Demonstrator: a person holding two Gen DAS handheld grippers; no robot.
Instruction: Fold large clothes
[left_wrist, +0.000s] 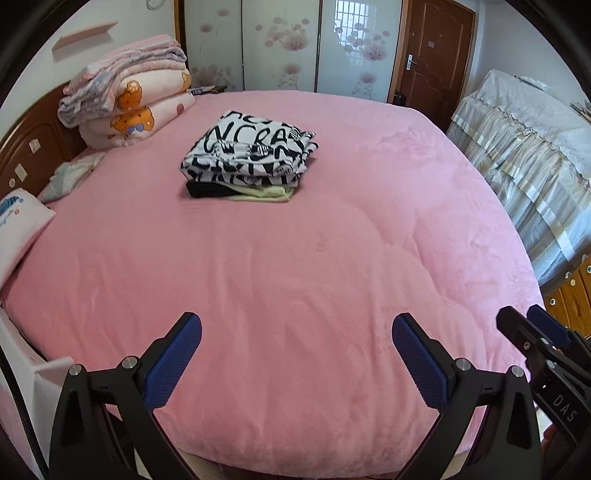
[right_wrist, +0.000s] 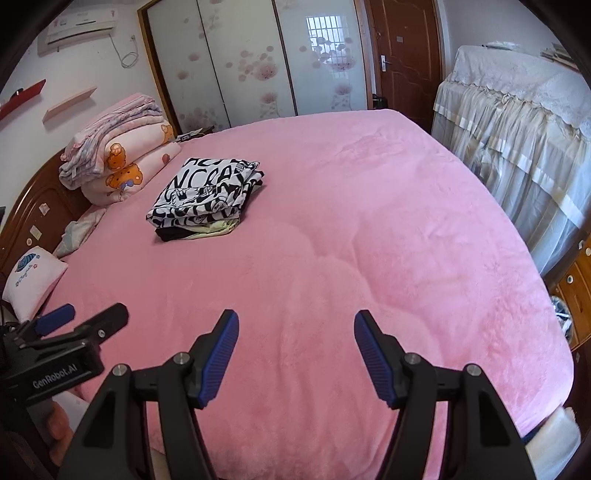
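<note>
The folded clothes (left_wrist: 249, 155) lie in a small stack on the pink bedspread (left_wrist: 295, 277), toward eleven o'clock from the left gripper's camera and well apart from both grippers. On top is a white garment with bold black lettering; under it a black piece and a pale yellow piece show at the near edge.

Going left to right in the left wrist view: at nine o'clock a white pillow (left_wrist: 20, 221) sits against the wooden headboard (left_wrist: 33, 147). At ten o'clock a pile of folded quilts (left_wrist: 133, 96), pink with orange bears, rests at the head of the bed. At twelve o'clock stand the sliding wardrobe doors (left_wrist: 280, 48) with a flower print, and at one o'clock a brown door (left_wrist: 432, 55). At three o'clock a piece of furniture under a lace cover (left_wrist: 524, 147) stands beside the bed.

The left gripper (left_wrist: 297, 354) hangs over the near edge of the bedspread at six o'clock, its blue-padded fingers spread wide with nothing between them. The right gripper (right_wrist: 295, 354) is just beside it, at four o'clock in the left view, its fingers likewise apart and empty over the pink cloth. In the right wrist view a hand (right_wrist: 55, 432) grips the left gripper's handle at eight o'clock.
</note>
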